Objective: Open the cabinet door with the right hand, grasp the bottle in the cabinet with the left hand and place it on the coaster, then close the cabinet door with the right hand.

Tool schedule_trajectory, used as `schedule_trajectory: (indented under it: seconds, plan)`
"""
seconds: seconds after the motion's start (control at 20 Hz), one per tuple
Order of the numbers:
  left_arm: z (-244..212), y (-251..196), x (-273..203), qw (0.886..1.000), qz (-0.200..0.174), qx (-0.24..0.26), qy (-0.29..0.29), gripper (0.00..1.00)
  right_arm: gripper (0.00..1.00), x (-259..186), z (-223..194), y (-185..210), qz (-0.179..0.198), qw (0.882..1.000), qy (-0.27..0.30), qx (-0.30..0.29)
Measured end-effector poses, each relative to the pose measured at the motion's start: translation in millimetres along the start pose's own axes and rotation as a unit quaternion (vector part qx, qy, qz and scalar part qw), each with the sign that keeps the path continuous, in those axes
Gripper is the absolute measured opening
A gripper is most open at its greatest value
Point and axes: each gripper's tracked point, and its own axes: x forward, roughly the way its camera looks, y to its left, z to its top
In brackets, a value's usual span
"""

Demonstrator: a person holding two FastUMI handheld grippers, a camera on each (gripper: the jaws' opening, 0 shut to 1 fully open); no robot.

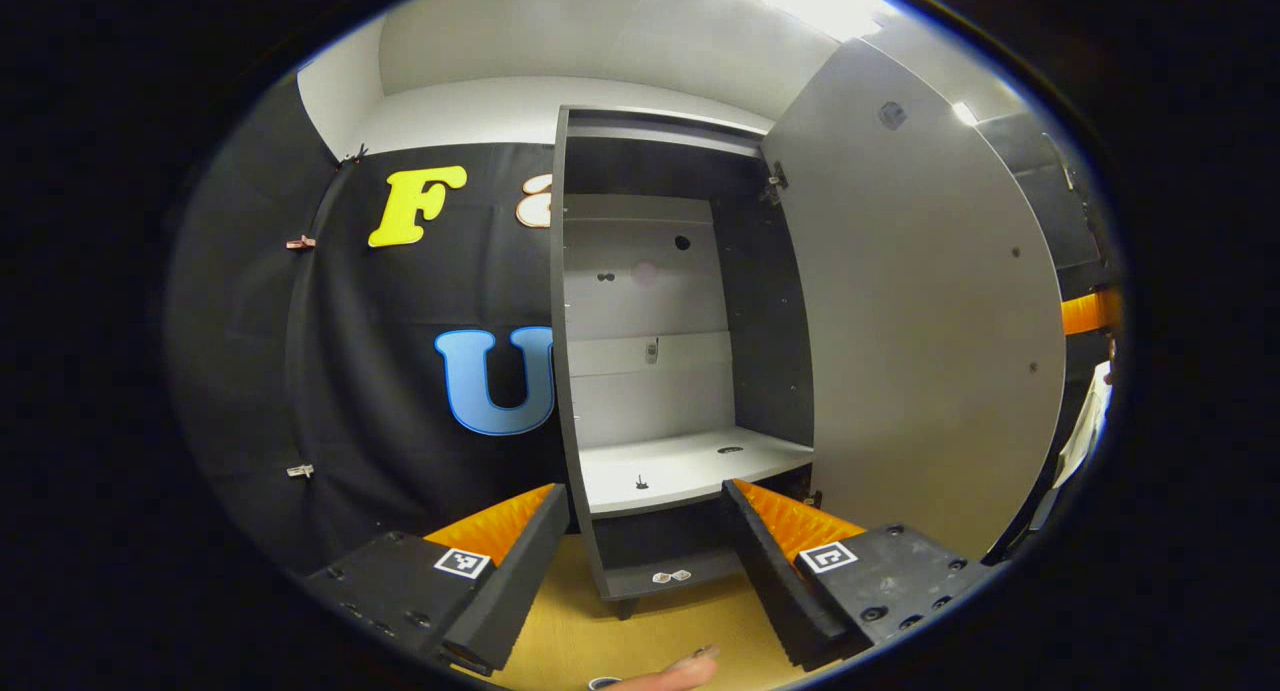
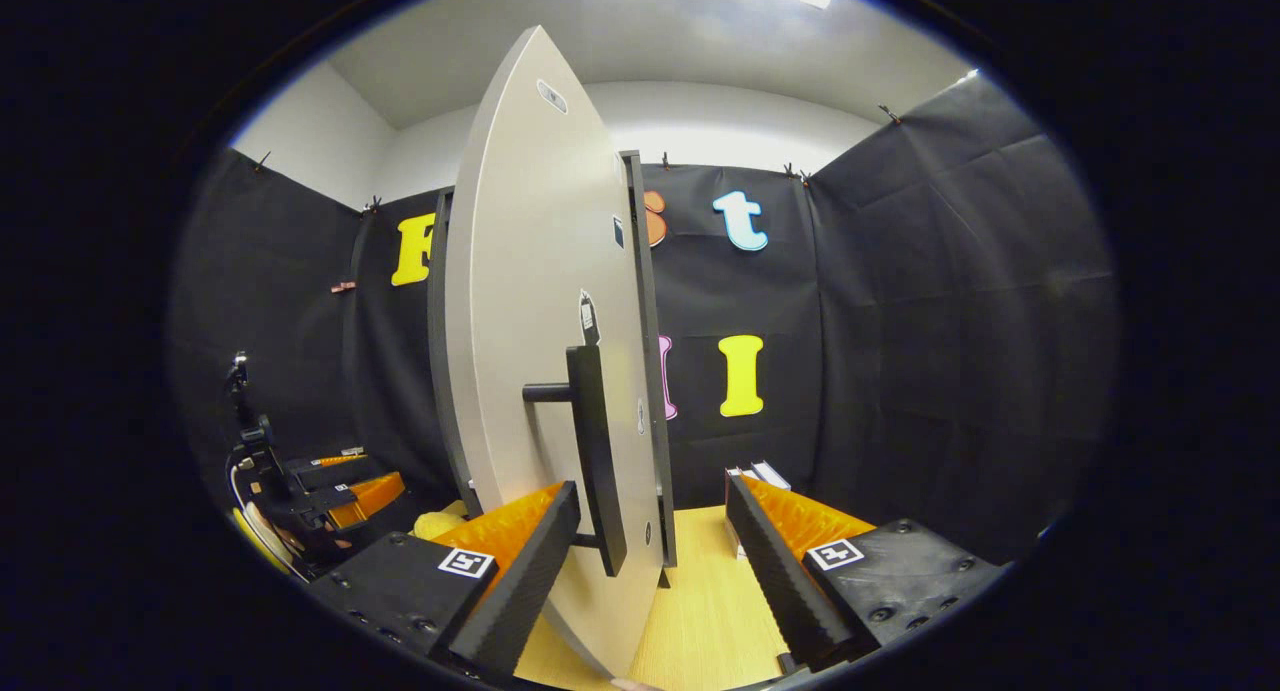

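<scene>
i am looking into the cabinet (image 1: 660,371) through the left gripper view: a tall, narrow, dark-edged box standing upright, its long axis running twelve to six, with pale flat panels at the back and a pale smooth shelf (image 1: 690,466) low inside. the cabinet door (image 1: 920,321) is swinging wide at three o'clock, a flat matte grey slab with its inner face turned toward me. i cannot make out the bottle on the shelf, nor the coaster. the left gripper (image 1: 645,531) is hovering in front of the cabinet base at six o'clock, its ridged fingers (image 1: 770,531) standing apart with nothing between them, over a pale wood-grain tabletop (image 1: 640,641). a fingertip (image 1: 675,671) is peeking in at the bottom edge.

in the right gripper view the cabinet door (image 2: 530,351) is standing nearly edge-on at eleven o'clock, upright, with its dark straight bar handle (image 2: 595,451) running vertically on short posts. the right gripper (image 2: 650,541) is spreading its fingers wide; the handle's lower end is sitting just beside the left-hand finger (image 2: 520,551), and i cannot tell whether they are touching. the other gripper (image 2: 330,496) is showing at eight o'clock.
</scene>
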Motion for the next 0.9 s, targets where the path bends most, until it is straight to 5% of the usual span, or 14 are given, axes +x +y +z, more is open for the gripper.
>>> schedule_trajectory:
  seconds: [0.35, 0.9]
  plan:
    - [-13, 33, -10, 1.000, 0.009, 0.000, 0.004, 0.96, 0.98, 21, -17, 78, 0.051, 0.998, 0.027, 0.015]
    - [-26, 122, -43, 0.995, 0.092, 0.034, 0.021, 0.96, 0.98, 72, -49, 187, 0.171, 0.983, 0.060, 0.042]
